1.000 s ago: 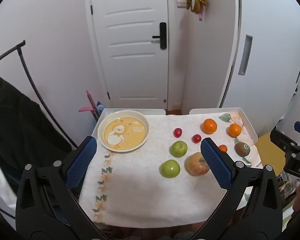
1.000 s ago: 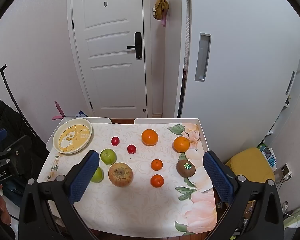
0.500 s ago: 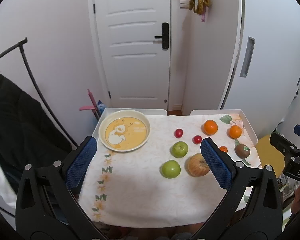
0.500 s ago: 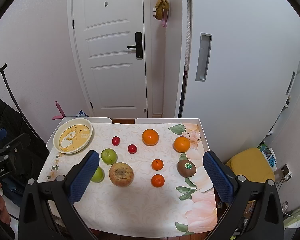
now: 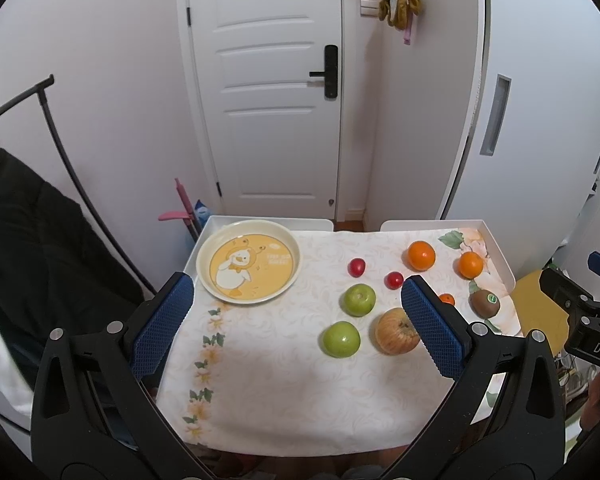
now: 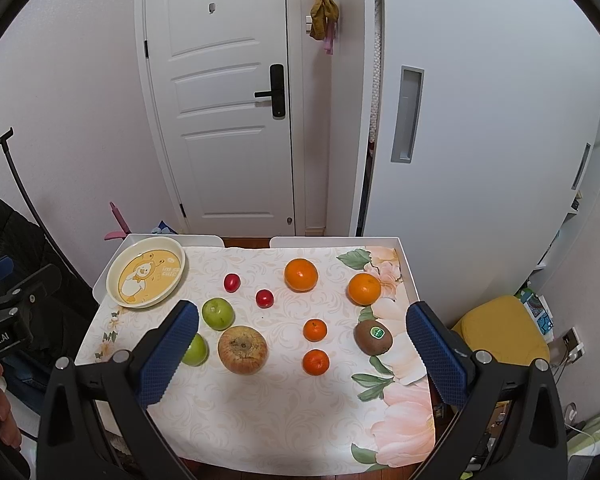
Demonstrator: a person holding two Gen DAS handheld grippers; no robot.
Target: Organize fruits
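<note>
Yellow and bare, the plate (image 6: 145,271) waits at the table's far left while the fruits (image 6: 242,349) lie loose across the cloth, so you hold both the left gripper (image 5: 296,320) and the right gripper (image 6: 302,348) wide and unloaded above, seemingly choosing a first pick.

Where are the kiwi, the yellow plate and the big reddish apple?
kiwi (image 6: 373,336), right wrist view, on its brown skin beside the sticker.
yellow plate (image 5: 287,236), left wrist view, on its far rim.
big reddish apple (image 6: 243,349), right wrist view, near its stem dimple.
</note>
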